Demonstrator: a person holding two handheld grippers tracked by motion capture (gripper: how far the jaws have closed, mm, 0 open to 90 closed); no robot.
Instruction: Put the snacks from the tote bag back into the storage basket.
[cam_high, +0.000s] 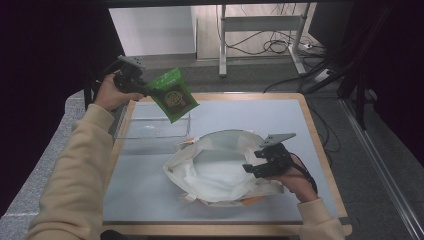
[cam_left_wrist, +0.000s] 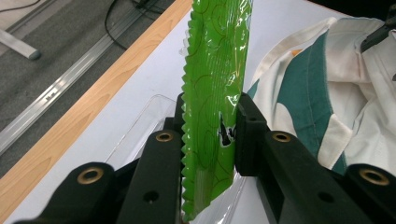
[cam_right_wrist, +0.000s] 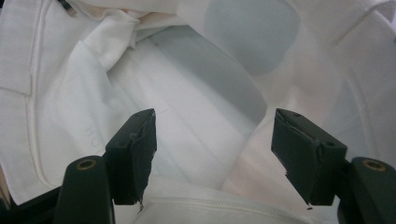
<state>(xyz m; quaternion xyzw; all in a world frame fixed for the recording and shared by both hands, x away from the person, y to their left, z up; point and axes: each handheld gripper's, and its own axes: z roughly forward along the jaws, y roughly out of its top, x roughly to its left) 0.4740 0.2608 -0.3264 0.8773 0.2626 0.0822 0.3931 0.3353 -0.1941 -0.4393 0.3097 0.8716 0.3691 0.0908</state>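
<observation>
Green and glossy, the snack pouch (cam_high: 172, 94) hangs in the air above the clear plastic tray (cam_high: 152, 127) at the far left of the counter (cam_high: 150, 195), pinched flat near its serrated edge by the jaws of the left gripper (cam_left_wrist: 208, 135), as the left gripper view makes plain. Toward the person, the white cloth bag (cam_high: 215, 172) lies slumped with its mouth upward, and the right gripper (cam_high: 257, 167) sits at its right rim, its jaws spread wide over the pale lining with nothing between them; whether a jaw props the rim cannot be told. The step in hand looks like carrying the pouch over to the bag and dropping it in. To do that well, the left hand should probably bring the pouch over the middle of the opening, lower it with the narrow end leading, and let go only once it is past the rim. The right gripper would do best to keep the mouth wide, since soft cloth may fold inward and catch the pouch.
</observation>
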